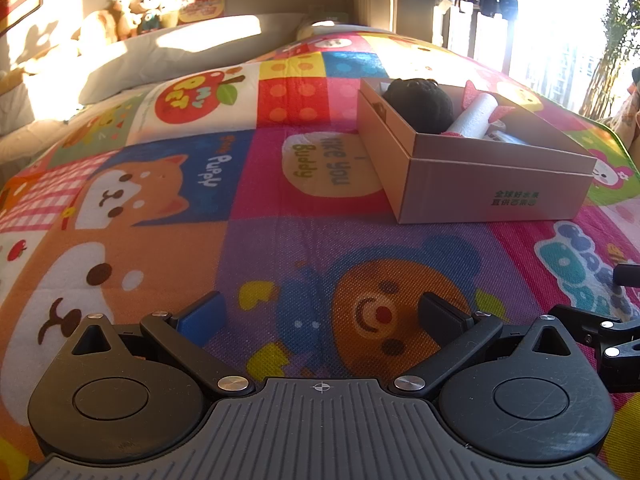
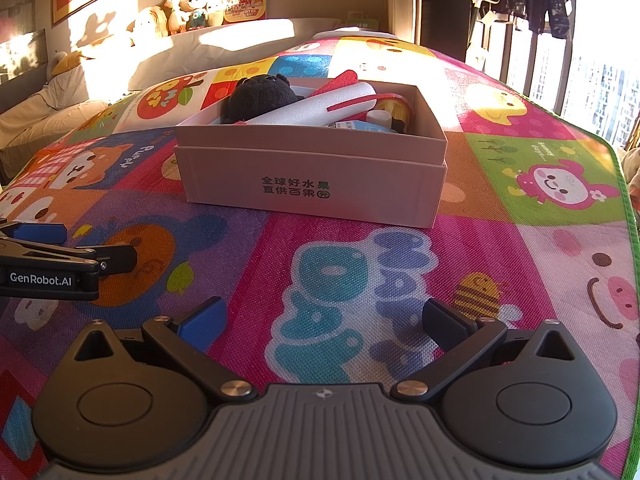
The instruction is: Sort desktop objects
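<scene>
Sorting appears essentially complete. Cardboard box (image 2: pixel 316 176) at twelve o'clock on the play mat (image 2: pixel 520 240) holds black plush (image 2: pixel 260 96), white foam roll (image 2: pixel 320 108) and bottles. Left hand-held gripper (image 1: pixel 322 314) and right hand-held gripper (image 2: pixel 324 320): both spread, empty. No loose items visible.

The left tongs (image 1: pixel 322 314) hang wide apart and empty above a colourful cartoon play mat (image 1: pixel 168 216) — one fingertip blue-padded (image 1: pixel 204 316), the other black, over an orange bear face printed on purple. Ahead and to the right, a cardboard box (image 1: pixel 472 172) sits on the mat, holding a black plush toy (image 1: pixel 418 100), a white foam roll (image 1: pixel 474 116) with red-pink felt around it, and something pale beside it. At the right edge part of the right tongs (image 1: pixel 612 340) pokes in. Stuffed animals (image 1: pixel 132 12) line a sunlit ledge — far back.
</scene>
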